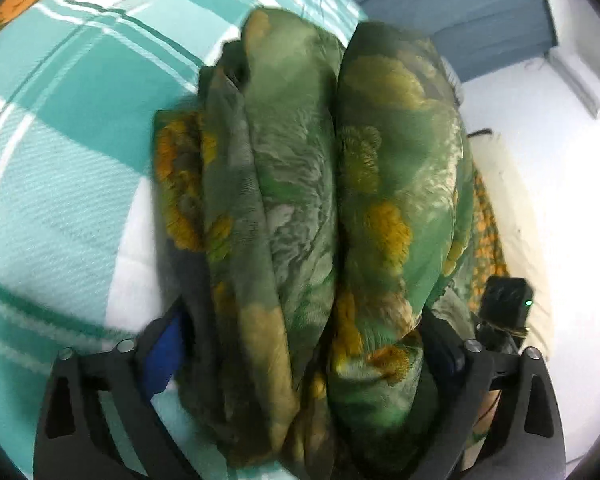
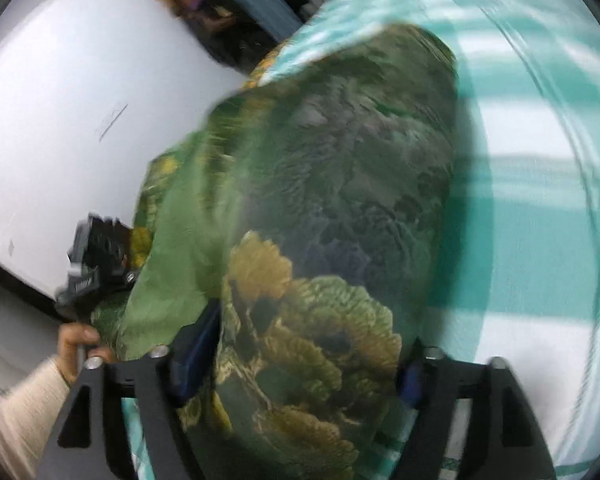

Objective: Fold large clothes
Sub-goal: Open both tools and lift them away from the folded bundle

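A bunched green floral garment (image 1: 300,208) fills centre frame above a teal checked bed (image 1: 60,184), bulging between the wide-spread jaws of the left gripper (image 1: 300,352) and right gripper (image 2: 296,368).

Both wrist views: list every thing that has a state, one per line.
Green floral garment: bunched into thick folds, draped between both grippers' fingers.
Left gripper: jaws wide, filled with the folded cloth.
Right gripper: jaws wide, cloth bundle filling the gap.
Teal plaid blanket: spread flat beneath the garment.
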`<control>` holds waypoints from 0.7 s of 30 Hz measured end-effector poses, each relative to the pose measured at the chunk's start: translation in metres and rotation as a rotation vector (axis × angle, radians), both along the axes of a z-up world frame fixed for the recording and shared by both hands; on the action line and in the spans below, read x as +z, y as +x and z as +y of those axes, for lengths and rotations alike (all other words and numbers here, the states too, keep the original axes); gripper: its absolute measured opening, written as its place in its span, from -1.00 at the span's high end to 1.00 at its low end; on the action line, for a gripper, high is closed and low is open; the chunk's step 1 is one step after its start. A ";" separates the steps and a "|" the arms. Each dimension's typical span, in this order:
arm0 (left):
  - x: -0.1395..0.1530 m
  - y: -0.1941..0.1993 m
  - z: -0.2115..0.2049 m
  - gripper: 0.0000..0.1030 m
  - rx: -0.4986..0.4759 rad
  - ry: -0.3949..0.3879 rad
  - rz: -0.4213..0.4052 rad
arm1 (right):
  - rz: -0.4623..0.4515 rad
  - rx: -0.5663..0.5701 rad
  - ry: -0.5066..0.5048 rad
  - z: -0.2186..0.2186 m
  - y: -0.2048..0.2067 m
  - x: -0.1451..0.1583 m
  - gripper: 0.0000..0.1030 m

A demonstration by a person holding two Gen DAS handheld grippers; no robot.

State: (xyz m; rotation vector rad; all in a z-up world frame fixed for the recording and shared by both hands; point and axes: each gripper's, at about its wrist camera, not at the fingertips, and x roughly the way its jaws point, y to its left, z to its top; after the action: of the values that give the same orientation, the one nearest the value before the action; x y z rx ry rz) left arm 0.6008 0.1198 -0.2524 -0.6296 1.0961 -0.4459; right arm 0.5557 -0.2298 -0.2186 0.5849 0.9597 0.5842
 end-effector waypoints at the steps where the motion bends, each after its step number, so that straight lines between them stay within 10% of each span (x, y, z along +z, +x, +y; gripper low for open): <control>1: 0.003 -0.006 0.003 -0.92 -0.002 0.010 -0.010 | 0.009 -0.015 0.014 -0.006 -0.002 0.001 -0.78; 4: 0.040 -0.029 0.001 -0.89 0.012 0.172 -0.114 | -0.020 -0.073 -0.066 -0.022 -0.015 0.019 -0.91; 11: 0.131 -0.107 -0.057 -0.98 0.120 0.731 -0.412 | -0.296 -0.270 -0.610 -0.021 -0.091 0.105 -0.91; 17: 0.175 -0.184 -0.061 -0.99 0.244 0.892 -0.628 | -0.494 -0.492 -0.824 -0.011 -0.166 0.169 -0.94; 21: 0.186 -0.213 -0.089 -0.99 0.348 0.969 -0.621 | -0.432 -0.458 -0.813 -0.006 -0.186 0.187 -0.99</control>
State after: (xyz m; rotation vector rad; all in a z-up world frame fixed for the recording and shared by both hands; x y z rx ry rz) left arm 0.3879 0.0307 -0.0661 0.1897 0.4787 0.2109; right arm 0.3697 -0.2361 -0.0313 -0.0685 0.5473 -0.1146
